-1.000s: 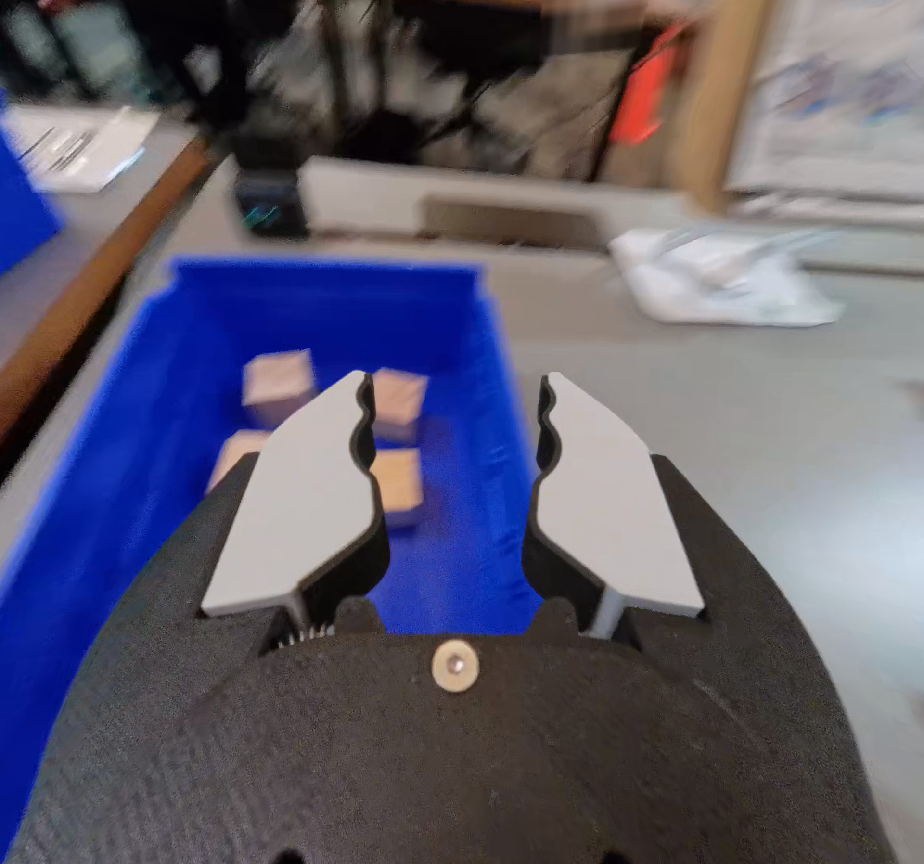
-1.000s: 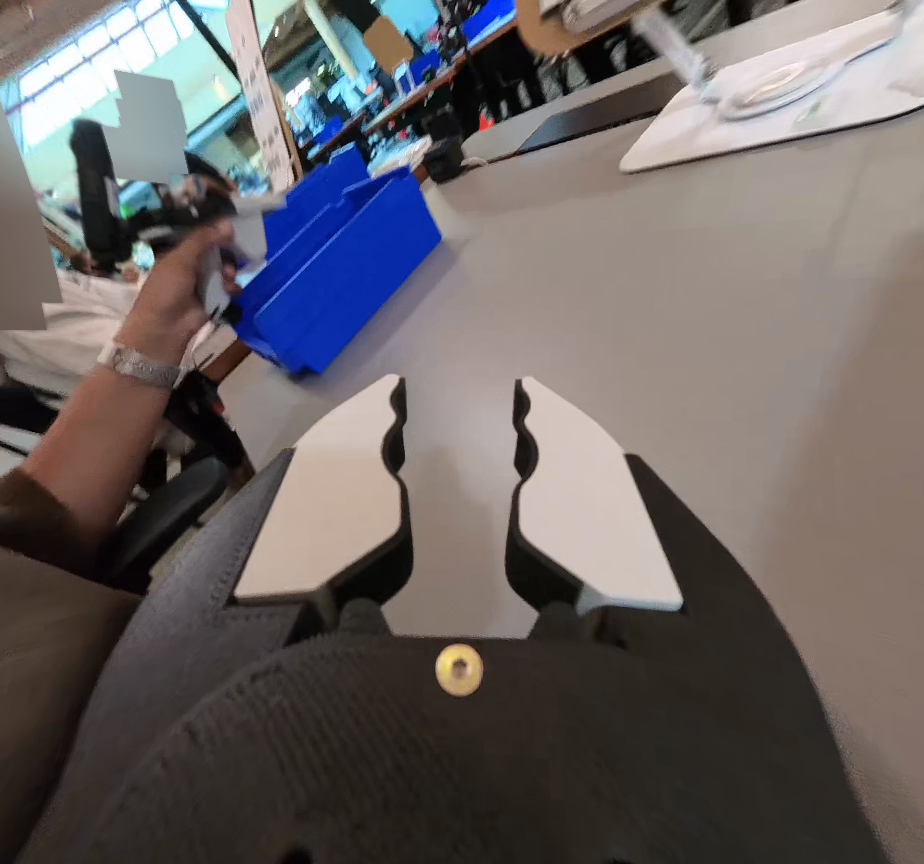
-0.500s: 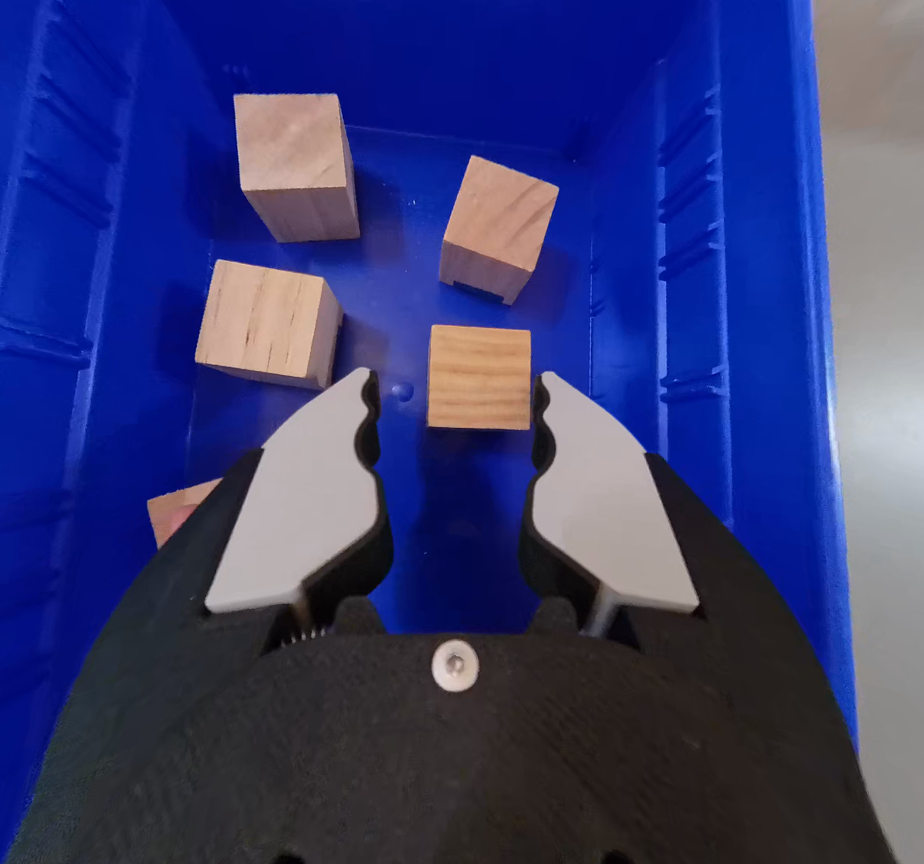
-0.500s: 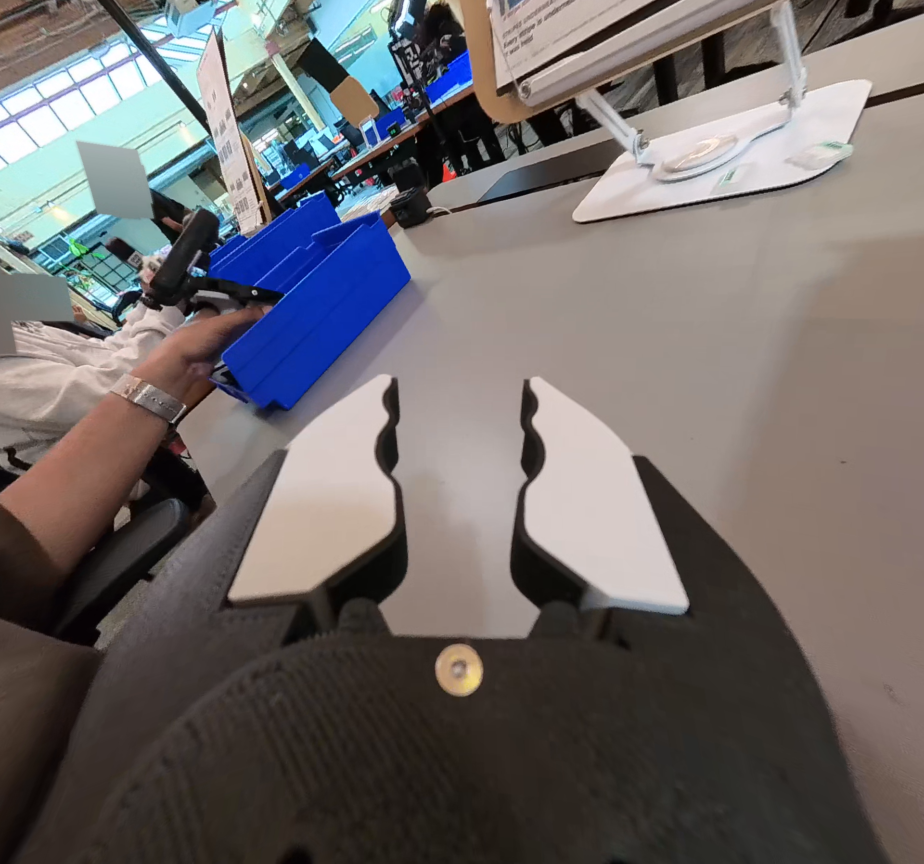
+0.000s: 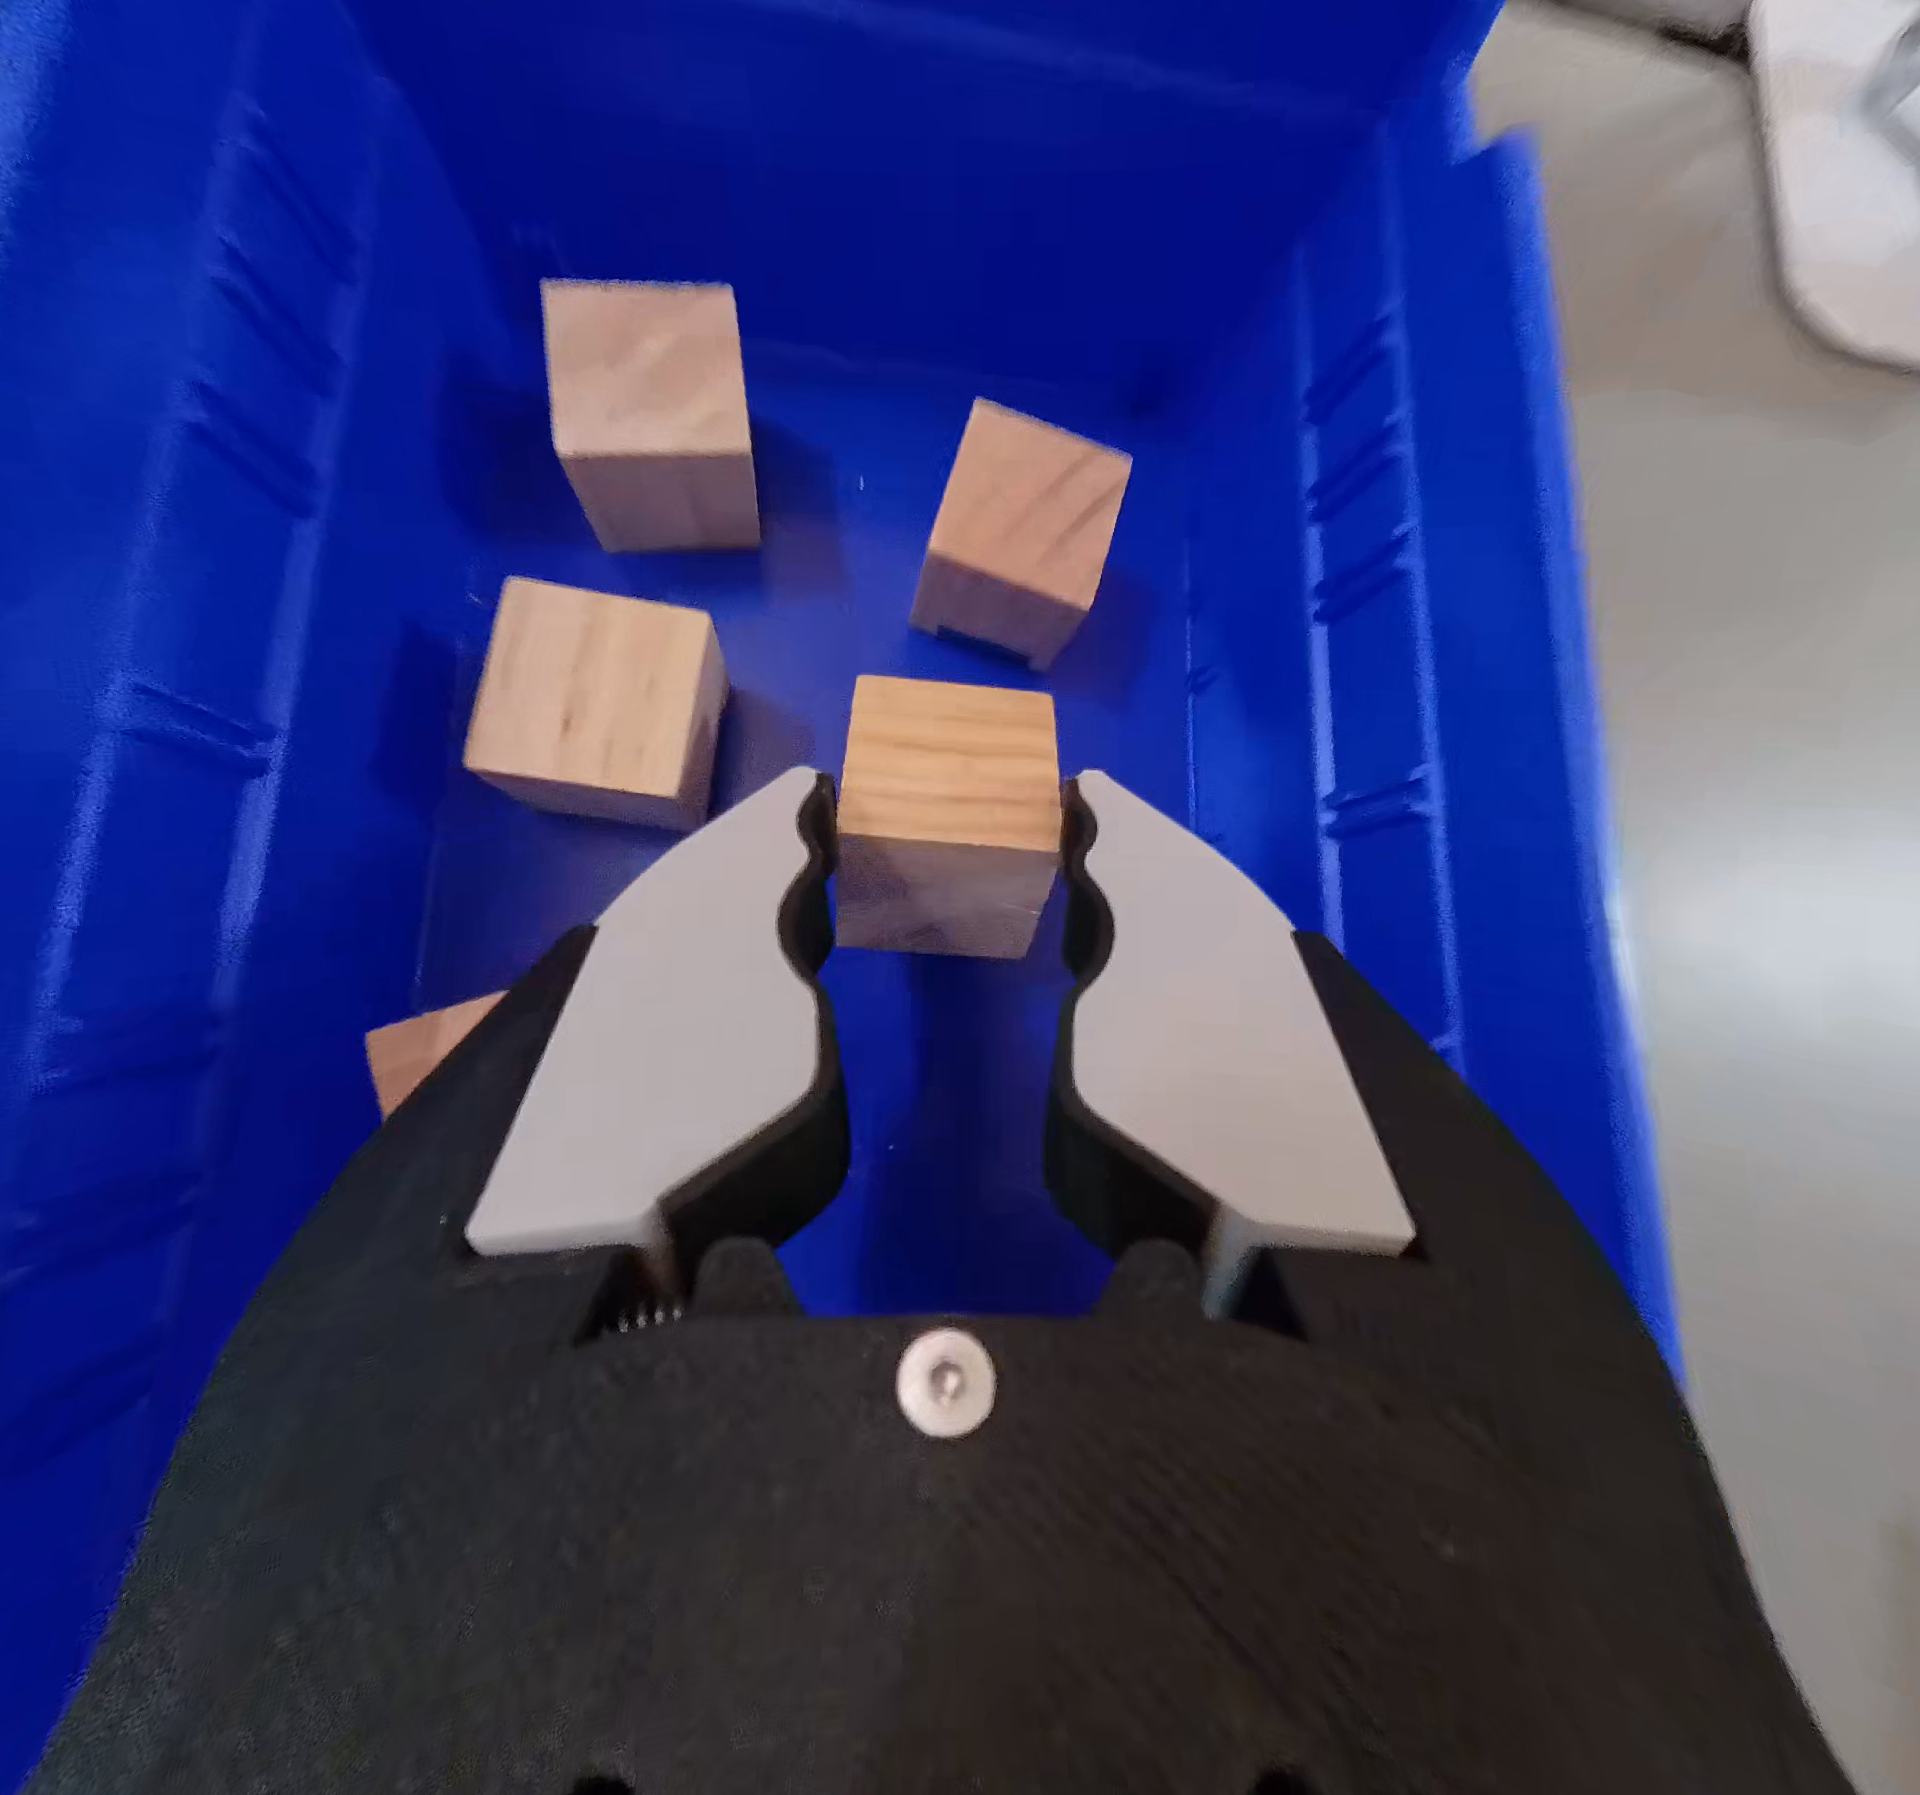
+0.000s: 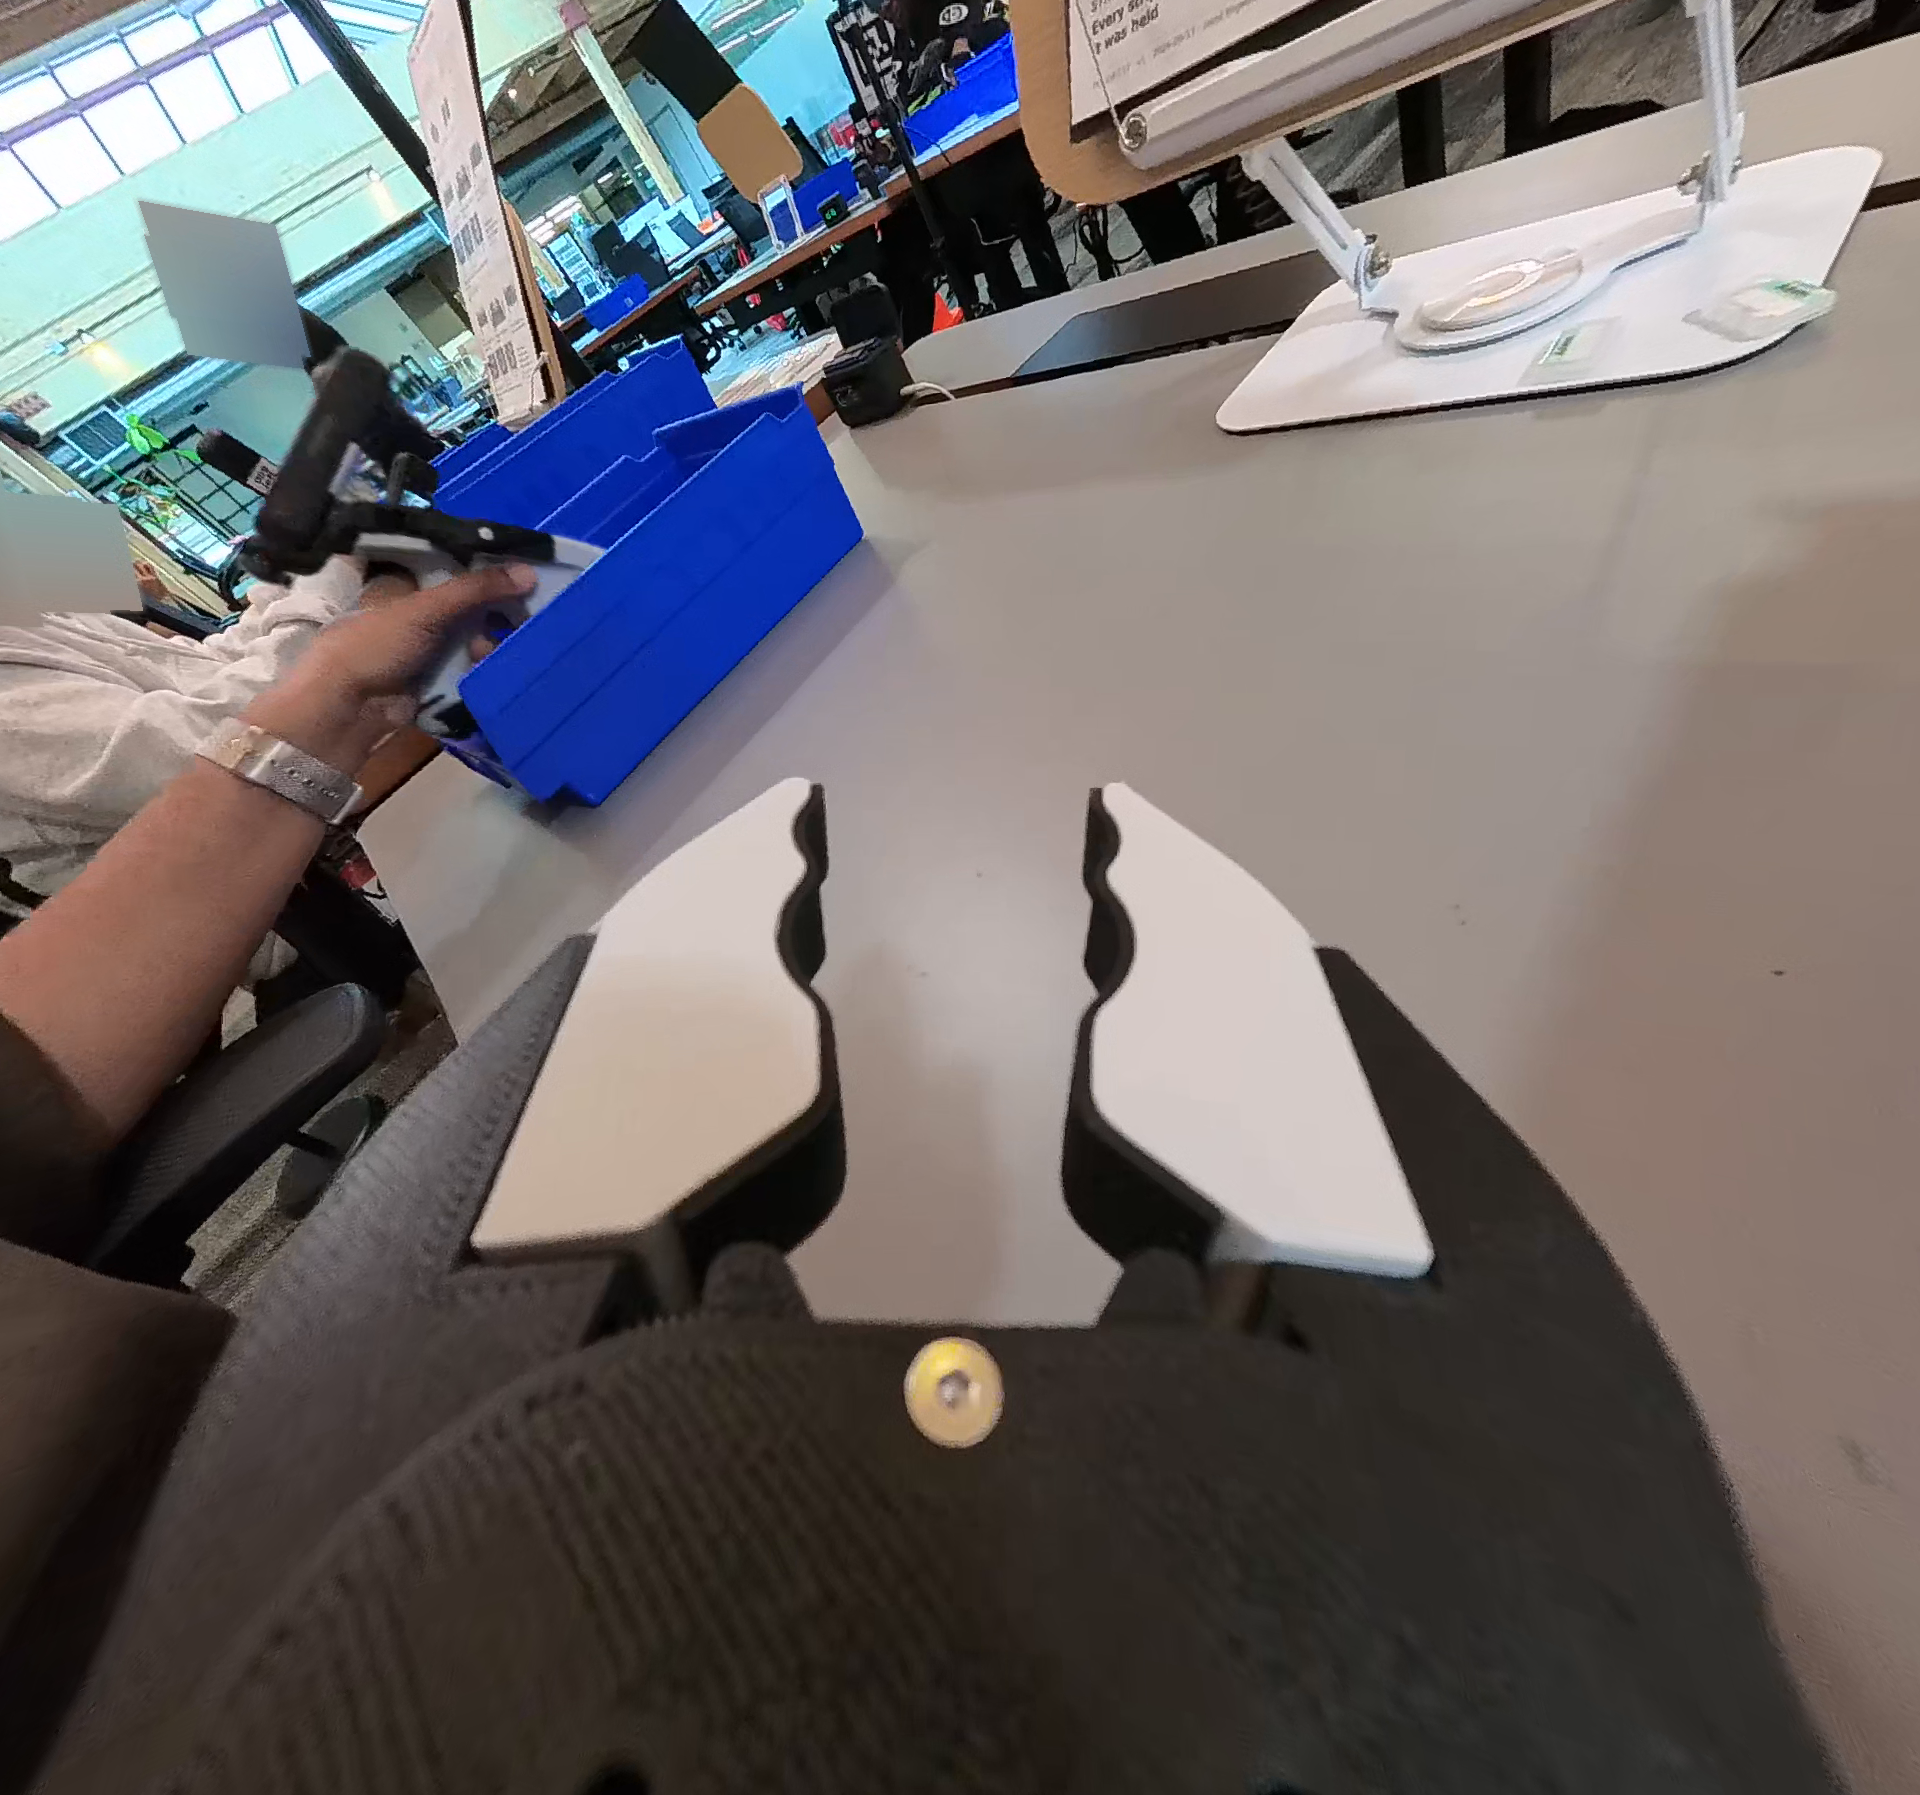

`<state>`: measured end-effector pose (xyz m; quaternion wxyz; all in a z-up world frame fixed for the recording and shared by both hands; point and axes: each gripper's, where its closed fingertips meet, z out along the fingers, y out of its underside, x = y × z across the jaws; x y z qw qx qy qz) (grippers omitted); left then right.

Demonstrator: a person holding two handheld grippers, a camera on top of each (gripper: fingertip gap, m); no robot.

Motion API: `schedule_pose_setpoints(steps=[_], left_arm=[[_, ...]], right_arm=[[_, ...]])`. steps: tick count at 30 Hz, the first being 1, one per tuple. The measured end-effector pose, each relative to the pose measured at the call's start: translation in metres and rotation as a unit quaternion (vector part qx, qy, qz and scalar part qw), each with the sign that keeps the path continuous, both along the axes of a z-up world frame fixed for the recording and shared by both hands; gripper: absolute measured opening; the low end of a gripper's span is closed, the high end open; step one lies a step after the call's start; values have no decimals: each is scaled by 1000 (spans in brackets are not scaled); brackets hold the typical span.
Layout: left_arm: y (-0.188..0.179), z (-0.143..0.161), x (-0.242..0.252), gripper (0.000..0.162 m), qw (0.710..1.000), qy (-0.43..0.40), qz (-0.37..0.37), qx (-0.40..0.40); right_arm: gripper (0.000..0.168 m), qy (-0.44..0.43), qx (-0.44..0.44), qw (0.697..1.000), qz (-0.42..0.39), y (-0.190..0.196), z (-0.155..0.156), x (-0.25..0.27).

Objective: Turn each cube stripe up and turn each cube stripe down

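Observation:
Several plain wooden cubes lie in a blue bin [image 5: 1403,498]. My left gripper [image 5: 948,805] is inside the bin, its fingertips pressed on both sides of the nearest cube [image 5: 945,758]. Other cubes sit at the back left [image 5: 649,405], back right [image 5: 1023,519] and middle left [image 5: 592,685]. The back right one has a notch along its lower edge. One more cube [image 5: 426,1044] is half hidden behind my left finger. No stripe shows on any upper face. My right gripper [image 6: 954,810] is open and empty over the grey table [image 6: 1351,706], far from the bin [image 6: 665,623].
A white stand base [image 6: 1558,311] holding a tilted board stands at the table's back right; it also shows in the left wrist view [image 5: 1839,187]. A small black device [image 6: 868,384] sits behind the bin. A person's hand [image 6: 395,644] holds the left gripper at the bin.
My left gripper dropped into the bin, moved forward onto the nearest cube and closed on it. My right gripper stayed open over the table, its view tilting slightly.

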<state>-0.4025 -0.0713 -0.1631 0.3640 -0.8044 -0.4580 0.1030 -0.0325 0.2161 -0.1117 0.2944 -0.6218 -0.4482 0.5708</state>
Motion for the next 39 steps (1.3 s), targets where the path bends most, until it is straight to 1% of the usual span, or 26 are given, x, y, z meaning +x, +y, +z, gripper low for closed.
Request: schedule_pose_setpoints(steps=[2,4,6,7,8,9,10,11,12,13,16,19,20,22,25,26,28,29,30,31,32,33,34,35,38,39], left_arm=[[-1,26,-2,41,998,29,10,51],[3,58,2,41,991,55,7,124],[14,98,13,40,969,70,-14,234],[21,119,22,40,951,62,-28,302],[29,139,33,41,926,42,-47,373],[39,159,48,41,892,9,-76,446],[50,179,66,40,846,-36,-115,519],[61,198,86,40,793,-84,-155,584],[71,212,105,41,745,-125,-189,627],[83,218,122,41,716,-152,-216,646],[131,213,173,41,687,-206,-275,641],[169,202,223,41,628,-275,-304,661],[180,195,237,41,616,-289,-306,666],[198,176,263,41,599,-303,-310,673],[215,145,291,41,567,-357,-308,676],[218,138,297,41,559,-370,-300,678],[225,128,310,41,560,-383,-304,669],[228,125,315,9,564,-381,-307,665],[226,128,317,0,555,-365,-311,680],[228,126,321,0,560,-367,-312,675],[233,122,326,0,572,-365,-314,664],[239,114,332,0,601,-354,-319,642],[246,105,339,0,627,-344,-327,617],[251,98,345,0,643,-340,-336,598],[257,89,337,0,671,-330,-321,581],[256,88,331,0,684,-317,-321,574]], right_arm=[[48,-1,-3,1000,1,0,-1,0],[48,-2,-10,1000,3,0,-2,0],[48,-3,-15,1000,6,-1,-3,-1],[48,-3,-16,1000,7,-1,-3,-1],[48,-3,-16,1000,9,-3,-3,-2],[47,-3,-15,1000,12,-4,-3,-2],[47,-2,-12,1000,14,-6,-3,-3],[47,1,-8,1000,17,-7,-3,-3],[48,6,-2,1000,21,-10,-1,-4],[49,13,3,1000,27,-13,1,-4],[58,47,17,998,43,-23,14,-3],[69,64,38,996,48,-31,21,-1],[71,61,41,996,53,-34,20,-1],[74,67,17,995,71,-42,22,0],[76,104,-62,988,94,-53,36,4],[74,108,-83,986,99,-56,38,4],[71,101,-107,984,104,-60,35,4],[70,98,-116,983,107,-61,34,3],[70,98,-126,981,110,-63,34,3],[69,101,-137,979,115,-65,36,3],[64,101,-155,977,108,-65,36,0],[50,84,-172,978,83,-62,30,-5],[24,54,-178,981,46,-53,18,-10],[7,27,-183,983,8,-42,6,-15],[4,-21,-182,983,-17,-24,-17,-20],[9,-24,-172,985,-16,-17,-18,-19]])
